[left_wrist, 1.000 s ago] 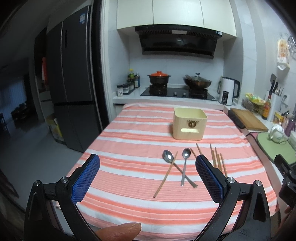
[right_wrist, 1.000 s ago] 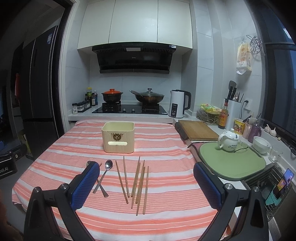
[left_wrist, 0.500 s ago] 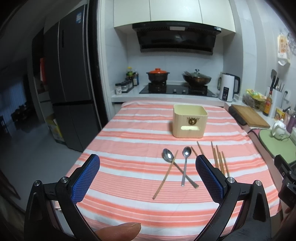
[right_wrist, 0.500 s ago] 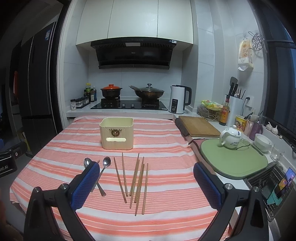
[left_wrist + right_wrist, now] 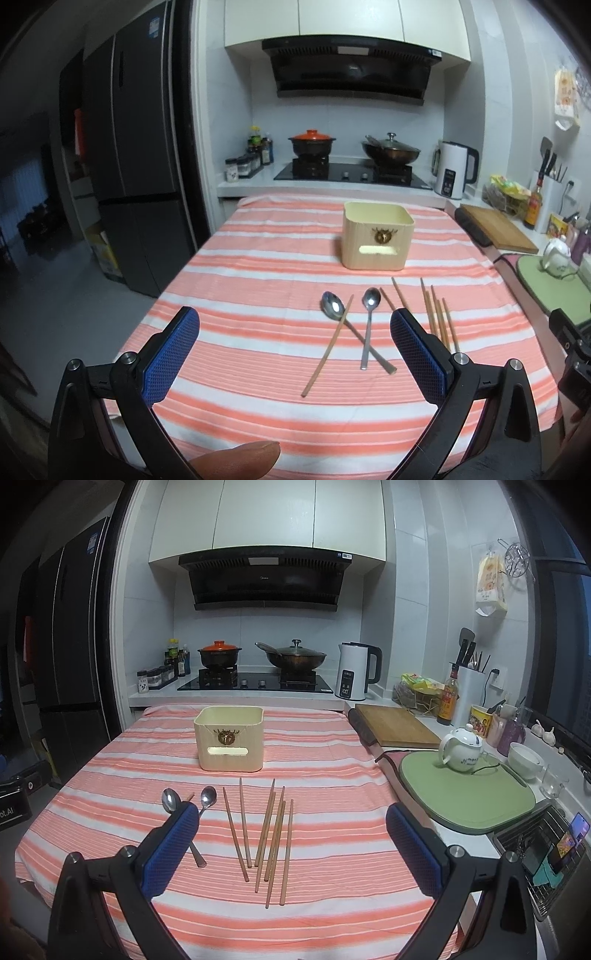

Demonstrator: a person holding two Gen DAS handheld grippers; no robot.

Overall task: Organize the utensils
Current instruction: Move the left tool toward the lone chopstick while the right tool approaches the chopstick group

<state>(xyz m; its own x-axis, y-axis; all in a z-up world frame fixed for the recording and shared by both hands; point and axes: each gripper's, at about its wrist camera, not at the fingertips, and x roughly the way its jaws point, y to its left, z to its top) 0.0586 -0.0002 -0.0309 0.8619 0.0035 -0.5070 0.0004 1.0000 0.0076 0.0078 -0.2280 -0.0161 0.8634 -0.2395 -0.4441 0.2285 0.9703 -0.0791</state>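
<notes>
A cream utensil box stands empty-topped on the striped tablecloth. In front of it lie two metal spoons, crossed at their handles, with a lone wooden chopstick beside them. Several more chopsticks lie in a loose bunch to the right. My left gripper hovers open above the near table edge, facing the spoons. Above the chopsticks my right gripper is open too, holding nothing. Its left finger covers part of the spoon handles.
A wooden cutting board, a green mat with a white teapot, a bowl and a glass sit on the counter at right. Stove with pots and a kettle stand behind. A dark fridge is at left.
Both grippers have risen and tilted slightly, so the table sits lower in each view. Nothing on the table has moved; both grippers stay open.
</notes>
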